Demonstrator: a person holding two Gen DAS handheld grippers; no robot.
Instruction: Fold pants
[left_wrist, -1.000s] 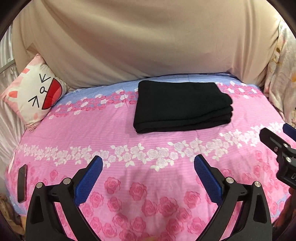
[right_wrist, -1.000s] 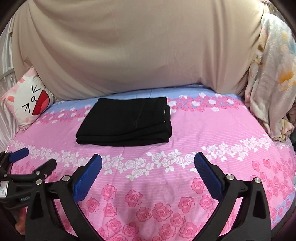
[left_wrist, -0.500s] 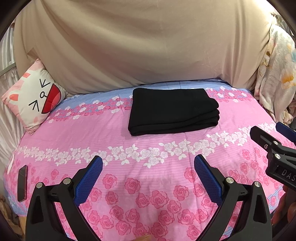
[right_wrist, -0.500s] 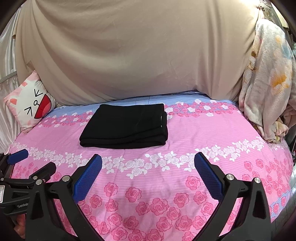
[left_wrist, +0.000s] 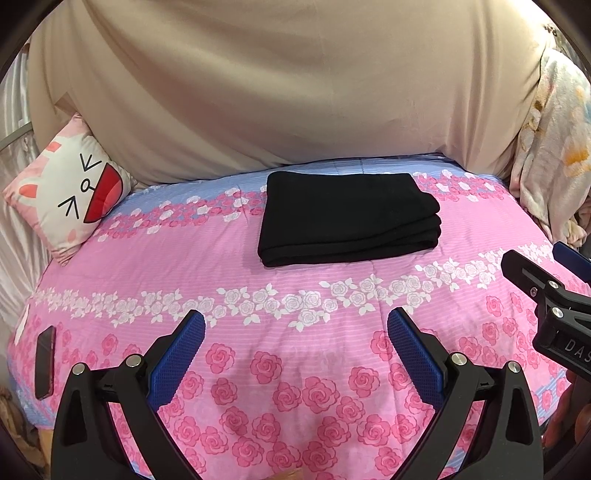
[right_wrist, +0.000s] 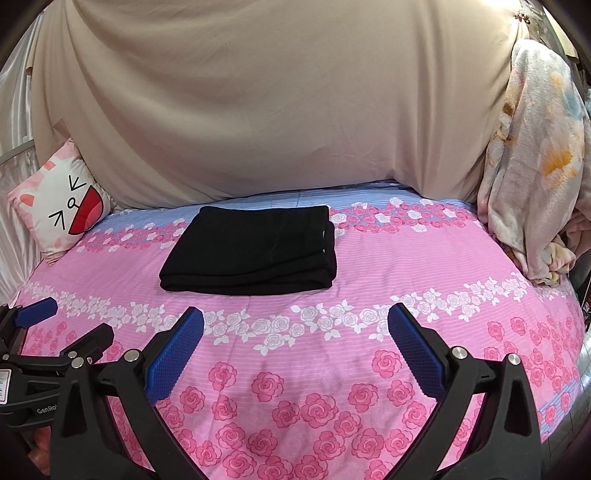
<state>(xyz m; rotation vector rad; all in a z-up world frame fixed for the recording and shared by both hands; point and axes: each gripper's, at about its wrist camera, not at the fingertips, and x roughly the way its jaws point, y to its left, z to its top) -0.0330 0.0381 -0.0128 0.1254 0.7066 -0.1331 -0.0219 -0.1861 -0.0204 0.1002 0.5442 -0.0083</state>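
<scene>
Both hand-held grippers, left (left_wrist: 295, 354) and right (right_wrist: 295, 350), have drawn back from the folded black pants (left_wrist: 347, 218) on the bed (left_wrist: 147, 273), jaws spread wide and empty.

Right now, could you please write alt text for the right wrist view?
Folded black pants lie on a pink floral bedspread, untouched. The right hand-held gripper is open in the foreground, a cat pillow at the far left.

The right claw (left_wrist: 565, 280) body reads "DAS"; the left claw (right_wrist: 62, 321) body reads "GenRo".
</scene>
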